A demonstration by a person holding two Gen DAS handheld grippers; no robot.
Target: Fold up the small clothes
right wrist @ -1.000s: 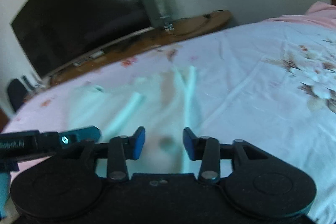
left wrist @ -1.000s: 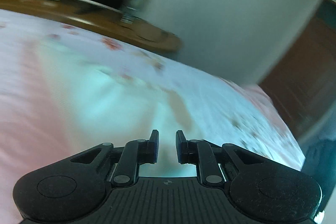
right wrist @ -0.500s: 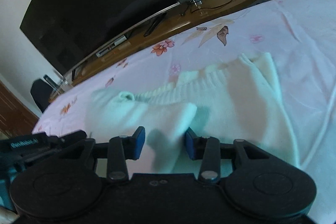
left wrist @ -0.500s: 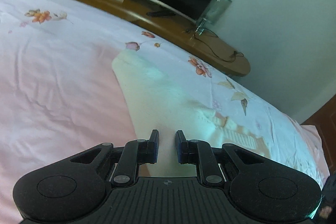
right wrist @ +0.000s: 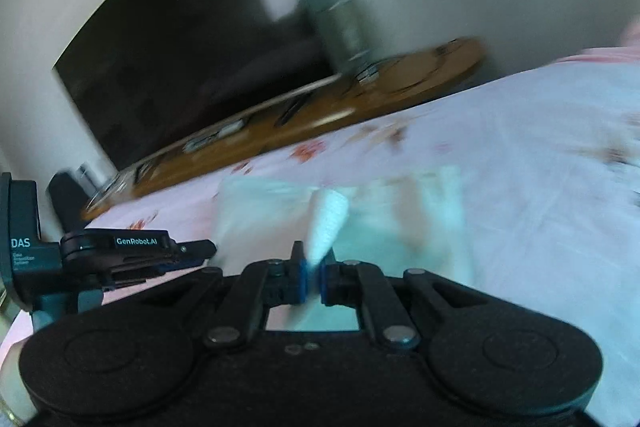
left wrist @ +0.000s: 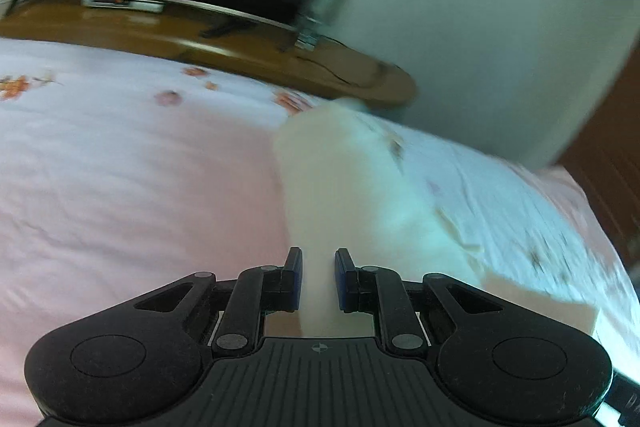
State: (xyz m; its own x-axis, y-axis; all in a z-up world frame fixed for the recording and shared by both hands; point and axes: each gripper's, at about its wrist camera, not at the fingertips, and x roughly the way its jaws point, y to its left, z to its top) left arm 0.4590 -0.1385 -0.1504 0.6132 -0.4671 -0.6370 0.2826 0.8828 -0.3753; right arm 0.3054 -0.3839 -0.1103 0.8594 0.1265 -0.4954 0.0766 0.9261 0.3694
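Since half a second ago, both views swung and blurred, and the right gripper [right wrist: 314, 277], then open over the sweater, now closed on a knitted fold. Largest in sight: floral bedsheet [left wrist: 120, 167], pink and white, spread over the bed, with a wooden TV bench [right wrist: 320, 115] and a dark television [right wrist: 192, 55] behind it. Lying on the sheet, a small cream knitted sweater [right wrist: 400, 211], partly flat, partly lifted. In the left wrist view, a long band of the same sweater [left wrist: 340, 187] running from between the fingers away toward the bench. Left gripper [left wrist: 318, 281] with jaws a little apart and cloth between them; cannot tell if truly pressing the cloth or only around it. Right gripper with jaws nearly together, clamped on a white ribbed corner standing up as a small cone. Judged step: taking hold of two points of the sweater to lift and fold one part over the body. Next move probably calling for both grippers to travel together at equal height, keeping the edge straight, then lowering onto the flat part before releasing. Risk: slipping of cloth from the looser left side.
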